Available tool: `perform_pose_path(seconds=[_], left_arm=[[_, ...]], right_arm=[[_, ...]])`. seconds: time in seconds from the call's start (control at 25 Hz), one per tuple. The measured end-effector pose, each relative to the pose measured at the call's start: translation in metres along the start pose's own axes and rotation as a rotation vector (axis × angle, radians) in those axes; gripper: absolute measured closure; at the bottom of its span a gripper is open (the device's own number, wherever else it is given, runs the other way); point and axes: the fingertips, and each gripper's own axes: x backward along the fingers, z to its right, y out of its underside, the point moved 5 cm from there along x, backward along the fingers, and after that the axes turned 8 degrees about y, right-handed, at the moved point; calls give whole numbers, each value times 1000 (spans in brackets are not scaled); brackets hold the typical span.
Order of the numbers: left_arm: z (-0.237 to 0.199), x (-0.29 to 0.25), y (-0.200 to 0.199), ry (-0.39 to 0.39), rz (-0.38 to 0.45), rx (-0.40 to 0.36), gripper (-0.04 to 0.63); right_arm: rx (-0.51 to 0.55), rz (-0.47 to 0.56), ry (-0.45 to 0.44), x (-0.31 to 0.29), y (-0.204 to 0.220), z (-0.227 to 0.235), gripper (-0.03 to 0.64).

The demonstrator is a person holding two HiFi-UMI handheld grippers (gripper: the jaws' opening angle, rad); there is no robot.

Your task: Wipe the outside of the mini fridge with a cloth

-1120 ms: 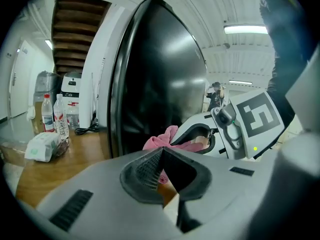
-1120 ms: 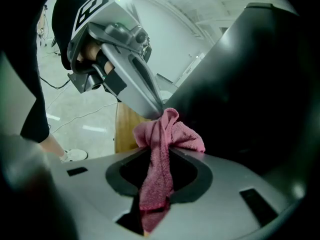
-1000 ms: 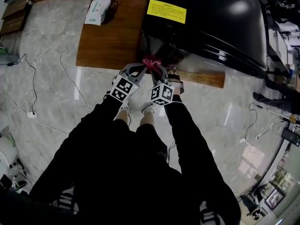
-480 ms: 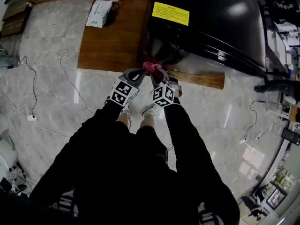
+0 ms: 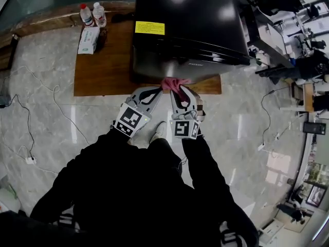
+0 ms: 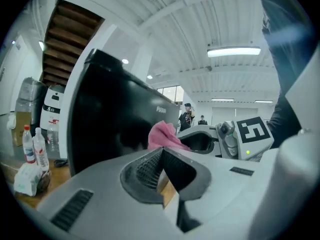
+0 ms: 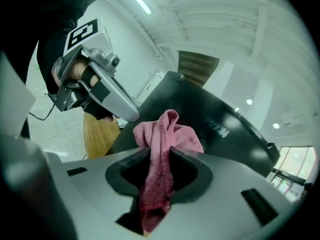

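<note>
The black mini fridge stands on a low wooden platform, with a yellow label on its top. A pink cloth is bunched against the lower front of the fridge. My right gripper is shut on the pink cloth, which sticks out past the jaws of that gripper towards the fridge. My left gripper sits close beside it on the left. In the left gripper view its own jaws are shut on nothing, with the cloth just beyond them.
Two bottles and a tissue pack stand on the platform's left end. Cables trail over the marble floor at the left. Desks and equipment crowd the right side. People stand far off in the left gripper view.
The head view has swung so the fridge shows more squarely. Both grippers stay together at the fridge's lower front, and the cloth is still in the right one.
</note>
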Motion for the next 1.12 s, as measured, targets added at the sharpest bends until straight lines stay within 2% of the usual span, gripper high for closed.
perform_pose_path(seconds=[0.2, 0.32, 0.44, 0.68, 0.88, 1.12], left_arm=[[32, -36, -71, 34, 97, -57, 589], [44, -58, -99, 17, 142, -86, 589], [51, -78, -113, -13, 165, -105, 589], [59, -111, -113, -102, 177, -102, 589], [58, -127, -102, -176, 191, -113, 589], [55, -140, -71, -267, 151, -90, 589]], right_arm=[[71, 91, 149, 26, -21, 87, 499], [115, 136, 186, 32, -21, 125, 497], [144, 165, 183, 28, -13, 151, 497], [216, 244, 133, 11, 13, 170, 499], [251, 332, 80, 6, 32, 165, 502], [278, 335, 1, -3, 69, 142, 503]])
